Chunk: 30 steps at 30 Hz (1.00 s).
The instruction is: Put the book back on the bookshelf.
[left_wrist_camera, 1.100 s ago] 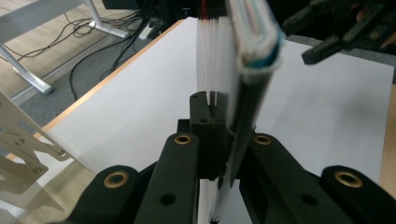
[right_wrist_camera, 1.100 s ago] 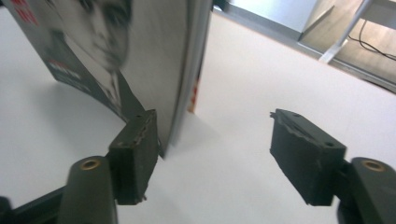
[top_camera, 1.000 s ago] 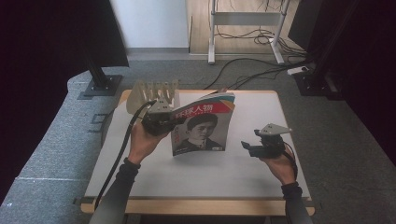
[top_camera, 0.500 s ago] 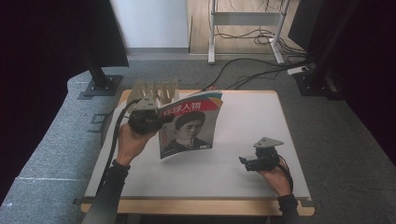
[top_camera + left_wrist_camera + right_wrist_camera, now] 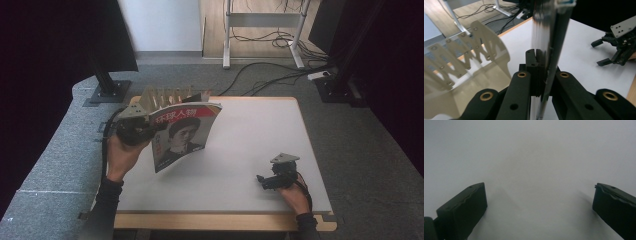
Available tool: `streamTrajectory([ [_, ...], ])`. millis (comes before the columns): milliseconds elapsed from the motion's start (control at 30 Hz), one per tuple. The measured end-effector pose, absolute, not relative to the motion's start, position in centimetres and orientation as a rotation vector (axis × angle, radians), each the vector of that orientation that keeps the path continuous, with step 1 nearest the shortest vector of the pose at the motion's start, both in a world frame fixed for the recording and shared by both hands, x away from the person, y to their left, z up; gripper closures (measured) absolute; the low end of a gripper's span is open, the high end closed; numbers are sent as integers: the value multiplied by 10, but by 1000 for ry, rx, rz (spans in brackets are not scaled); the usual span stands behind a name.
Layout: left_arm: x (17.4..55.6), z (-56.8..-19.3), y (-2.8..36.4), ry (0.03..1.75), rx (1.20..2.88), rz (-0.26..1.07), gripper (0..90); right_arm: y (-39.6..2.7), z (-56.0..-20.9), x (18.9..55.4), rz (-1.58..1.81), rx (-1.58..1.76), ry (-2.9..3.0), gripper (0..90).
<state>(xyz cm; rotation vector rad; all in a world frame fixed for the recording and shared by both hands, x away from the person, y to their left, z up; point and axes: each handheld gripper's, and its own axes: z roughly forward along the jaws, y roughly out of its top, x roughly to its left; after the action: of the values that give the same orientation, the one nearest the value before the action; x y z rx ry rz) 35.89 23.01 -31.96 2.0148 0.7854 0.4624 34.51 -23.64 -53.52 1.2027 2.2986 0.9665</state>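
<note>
- The magazine [image 5: 182, 135] is held upright above the left part of the table [image 5: 250, 130], just in front of the wooden rack [image 5: 167, 95].
- The left gripper [image 5: 142, 127] is clamped on the left edge of the magazine; in the left gripper view the pages [image 5: 549, 50] are pinched between the two black jaws.
- The right gripper [image 5: 267, 180] is seen low at the near right of the table, well apart from the magazine.
- Its jaws have just been opening and are now wide apart, and nothing is seen between them.
</note>
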Motion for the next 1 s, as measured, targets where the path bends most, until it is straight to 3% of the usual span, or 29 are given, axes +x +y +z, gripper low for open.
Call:
streamTrajectory([
  [1000, 349, -305, 329, 1105, 1845, 604, 871, -238, -536, 346, 983, 1203, 2305, 0],
])
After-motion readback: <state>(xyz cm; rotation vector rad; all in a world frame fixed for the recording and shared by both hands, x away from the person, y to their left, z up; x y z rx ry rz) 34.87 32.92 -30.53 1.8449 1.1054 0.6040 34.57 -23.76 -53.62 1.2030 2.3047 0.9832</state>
